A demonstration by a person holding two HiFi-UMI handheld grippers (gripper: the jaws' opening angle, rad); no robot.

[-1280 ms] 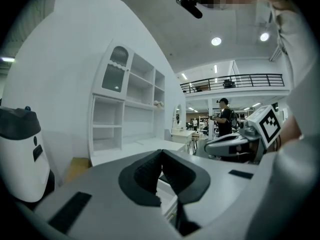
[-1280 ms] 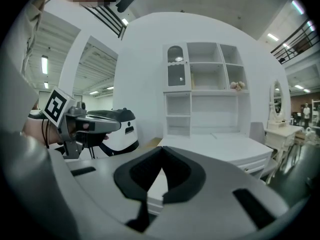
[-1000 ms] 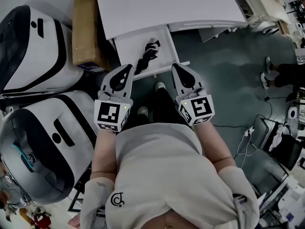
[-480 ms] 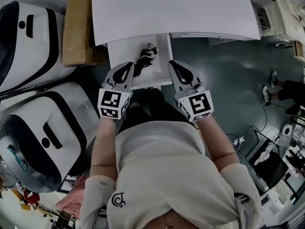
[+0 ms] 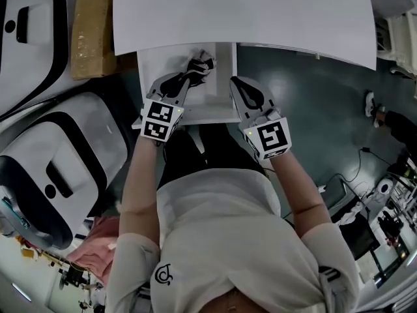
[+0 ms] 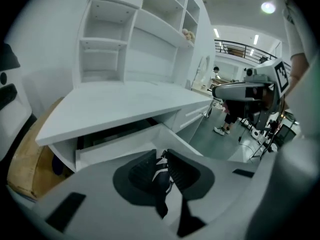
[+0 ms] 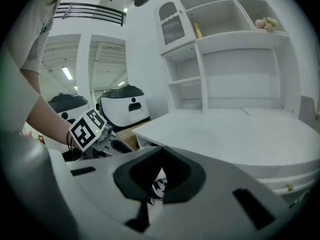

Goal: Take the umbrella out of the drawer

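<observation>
2 tools are held out over an open white drawer (image 5: 220,103) that juts from under the white bench (image 5: 241,12). The umbrella (image 5: 199,64), folded, dark with pale markings, lies inside the drawer, slanting from the back toward the left front.

The left tool (image 5: 184,78) is down on it. In the left gripper view its jaws stand a narrow gap apart with the umbrella filling that gap, so this tool is clenched on the folded cloth. In the head view the umbrella's far end shows beyond the jaw tips, inside the drawer.

The right tool (image 5: 234,82) hovers at the drawer's right wall, near the umbrella but apart from it. The right gripper view shows its jaw tips meeting with nothing between them. The umbrella's pattern shows only through the opening behind the tips.

A brown cardboard box (image 5: 88,28) stands left of the bench. A large white-and-black machine (image 5: 65,155) sits on the floor near the person's left arm. Open white shelves (image 6: 145,24) rise above the bench.
</observation>
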